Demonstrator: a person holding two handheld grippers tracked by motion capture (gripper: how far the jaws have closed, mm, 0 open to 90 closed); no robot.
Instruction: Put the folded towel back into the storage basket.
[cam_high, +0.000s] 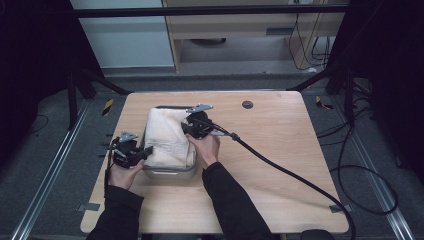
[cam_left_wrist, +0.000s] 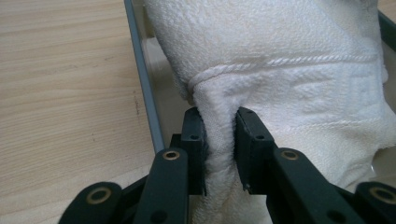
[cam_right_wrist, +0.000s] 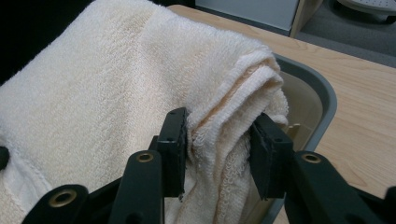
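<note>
A cream terry towel (cam_high: 167, 136), folded thick, sits in a grey metal tub (cam_high: 165, 173) at the middle left of the high view, on my pale wood-grain counter (cam_high: 280, 150). The towel overfills the tub and mounds above its rim, soft and looped in texture, with a woven band of ridged pattern and a raised cord line running across it near the end closest to me.

My left gripper (cam_left_wrist: 219, 149) comes in at the tub's left side. In the left gripper view its black fingers (cam_left_wrist: 194, 140) are clenched on a fold of the towel, the cloth pinched into a narrow ridge between them just below the cord line. The tub's thin grey rim (cam_left_wrist: 142, 79) runs up the frame to the left of the fingers, with bare counter beyond it.

My right gripper (cam_right_wrist: 219, 149) reaches in at the tub's right side, my hand (cam_high: 207, 148) behind it and its black cable (cam_high: 280, 170) trailing toward the lower right of the high view. In the right gripper view its fingers (cam_right_wrist: 173, 140) grasp the towel's layered edge, several stacked folds bunched between them. The tub's rounded grey corner (cam_right_wrist: 322, 93) curves at the right of that frame, smooth and dull.
</note>
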